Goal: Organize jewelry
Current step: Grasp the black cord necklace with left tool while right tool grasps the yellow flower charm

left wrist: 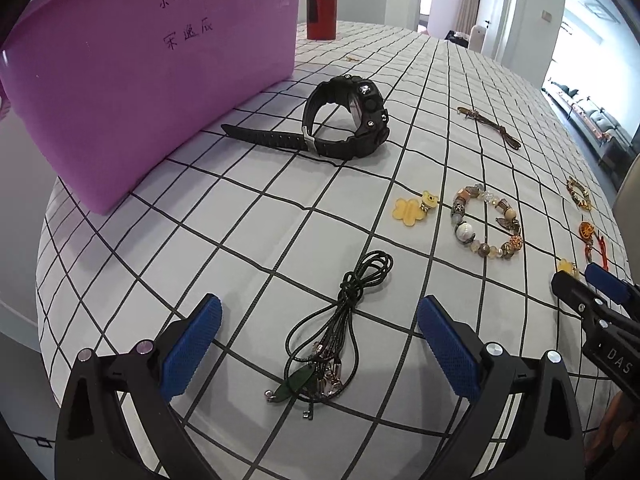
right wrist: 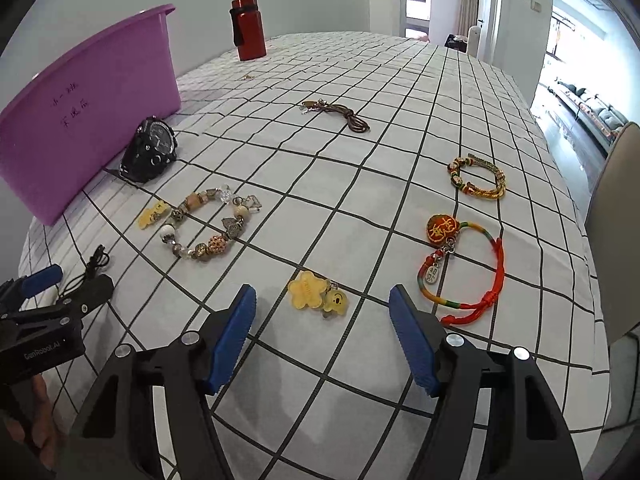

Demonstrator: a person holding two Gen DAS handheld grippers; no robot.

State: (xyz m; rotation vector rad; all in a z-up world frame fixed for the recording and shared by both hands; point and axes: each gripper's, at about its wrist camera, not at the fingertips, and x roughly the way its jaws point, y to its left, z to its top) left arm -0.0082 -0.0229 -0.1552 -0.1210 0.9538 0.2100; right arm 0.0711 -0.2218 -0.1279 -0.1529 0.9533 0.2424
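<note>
My left gripper (left wrist: 320, 320) is open, its blue pads on either side of a black cord necklace with a green pendant (left wrist: 332, 340) lying on the checked cloth. My right gripper (right wrist: 322, 304) is open just above a yellow flower and smiley charm (right wrist: 318, 292). A black watch (left wrist: 352, 120) lies by the purple tub (left wrist: 120, 80). A beaded bracelet (left wrist: 484, 220) and a second yellow flower charm (left wrist: 412, 208) lie mid-table. A red cord bracelet (right wrist: 464, 264), a gold-green bracelet (right wrist: 478, 178) and a brown cord necklace (right wrist: 340, 114) lie in the right wrist view.
A red bottle (right wrist: 248, 28) stands at the far side of the table. The table's near edge drops off at the left (left wrist: 44, 240). A chair back (right wrist: 616, 184) stands at the right edge. The right gripper's fingers (left wrist: 600, 288) show at the left wrist view's right.
</note>
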